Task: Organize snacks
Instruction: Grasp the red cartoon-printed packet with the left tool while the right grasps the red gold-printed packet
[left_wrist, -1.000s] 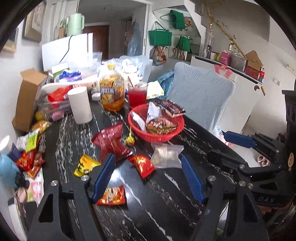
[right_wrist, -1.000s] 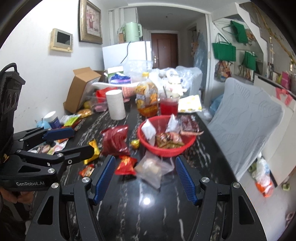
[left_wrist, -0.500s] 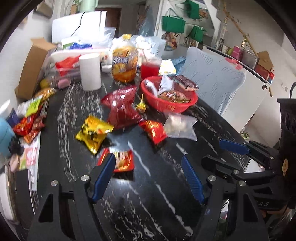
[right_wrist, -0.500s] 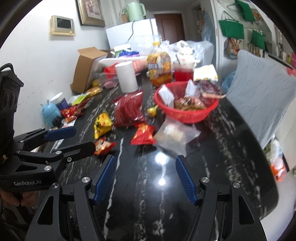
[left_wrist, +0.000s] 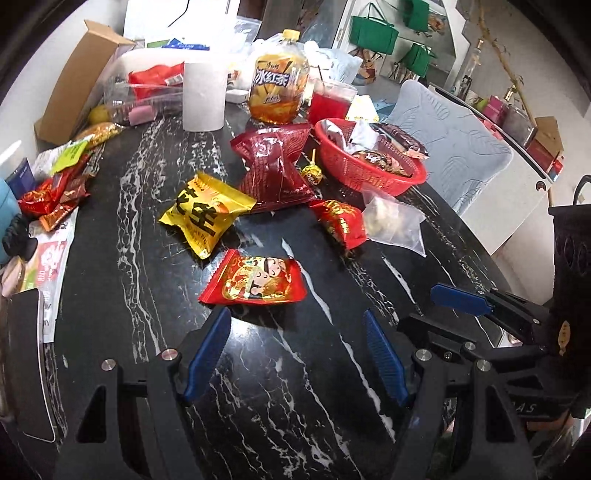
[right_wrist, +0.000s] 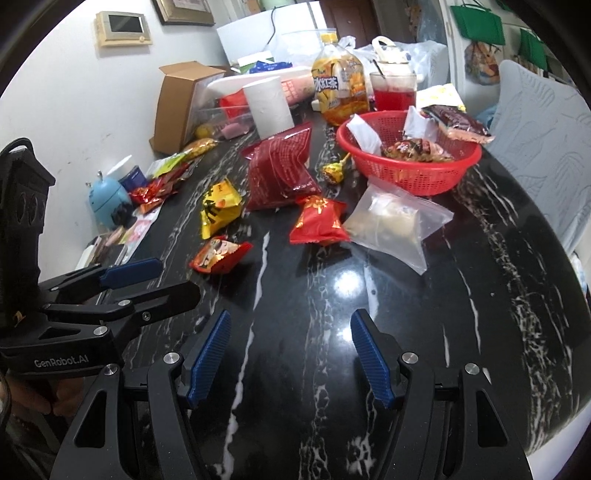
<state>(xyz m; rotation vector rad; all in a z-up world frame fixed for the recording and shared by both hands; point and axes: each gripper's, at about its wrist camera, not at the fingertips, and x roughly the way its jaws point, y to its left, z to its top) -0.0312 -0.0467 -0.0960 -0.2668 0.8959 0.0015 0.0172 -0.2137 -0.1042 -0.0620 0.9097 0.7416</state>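
Black marble with white veining forms the table (left_wrist: 295, 406), which is crowded at its far end with a tea bottle (left_wrist: 279, 92), a paper roll (left_wrist: 204, 96) and a cardboard box (left_wrist: 74, 77). Loose snack packets are scattered across the middle, and a red basket (right_wrist: 410, 173), already partly filled with wrappers, is set toward the far right.

Nearest the left gripper (left_wrist: 295, 354) a red cartoon packet (left_wrist: 255, 280) is seen lying flat, just beyond the fingertips. Beyond it lie a yellow packet (left_wrist: 207, 218), a large dark-red bag (left_wrist: 277, 166), a small red packet (right_wrist: 319, 221) and a clear zip bag (right_wrist: 395, 225), the last two touching each other beside the basket. A lollipop (right_wrist: 334, 171) rests between the dark-red bag and the basket.

Both claws are held spread with nothing between the pads; the right gripper (right_wrist: 290, 354) is poised over bare tabletop.

The packets are judged to be light, soft and air-puffed, with slick foil skins that may slide on the polished stone. A hold is best taken across a crimped end seam or the narrow width, with gentle pressure so that the contents are not crushed. The zip bag is likely to be limp and should be pinched near its sealed edge.
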